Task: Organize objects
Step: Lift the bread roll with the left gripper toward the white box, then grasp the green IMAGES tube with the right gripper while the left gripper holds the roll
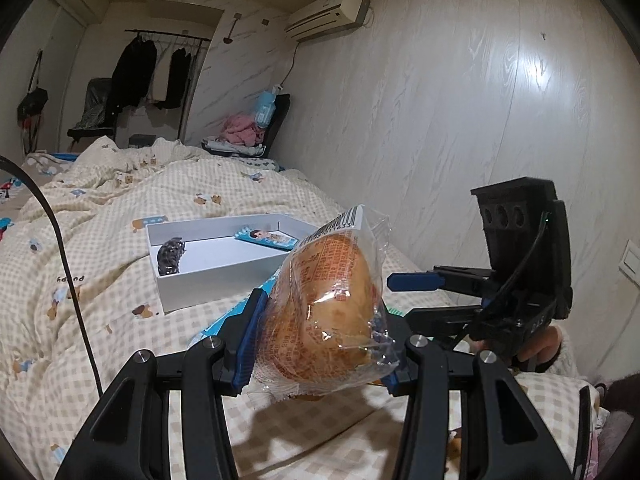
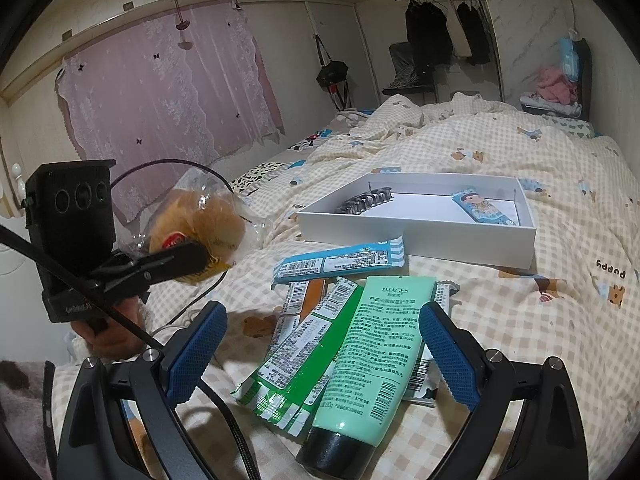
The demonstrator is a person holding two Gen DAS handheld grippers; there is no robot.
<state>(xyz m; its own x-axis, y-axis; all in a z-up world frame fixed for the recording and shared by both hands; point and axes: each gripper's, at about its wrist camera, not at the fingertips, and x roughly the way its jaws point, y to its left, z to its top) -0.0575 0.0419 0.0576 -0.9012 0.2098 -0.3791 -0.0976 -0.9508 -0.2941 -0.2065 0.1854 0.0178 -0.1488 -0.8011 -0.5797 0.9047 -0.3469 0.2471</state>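
My left gripper [image 1: 320, 360] is shut on a wrapped bun [image 1: 332, 300] in clear, orange-printed plastic, held up above the quilt. The right wrist view shows the same bun [image 2: 200, 224] in the left gripper [image 2: 196, 258] at the left. A white box [image 1: 200, 288] lies beyond on the bed, holding a dark hair clip [image 1: 172, 258] and a blue cartoon packet [image 1: 268, 238]. My right gripper [image 2: 324, 352] stands open over a mint-green tube [image 2: 372, 360], which lies between its fingers without touching the pads. A green packet [image 2: 296, 360], an orange packet [image 2: 304, 300] and a blue packet [image 2: 340, 264] lie around the tube.
A checked quilt [image 2: 520, 320] covers the bed. A wood-panel wall [image 1: 460, 120] runs along one side of the bed. A chair with clothes [image 1: 248, 136] and a clothes rack [image 1: 160, 72] stand past the far end. A black cable [image 1: 72, 280] crosses the quilt.
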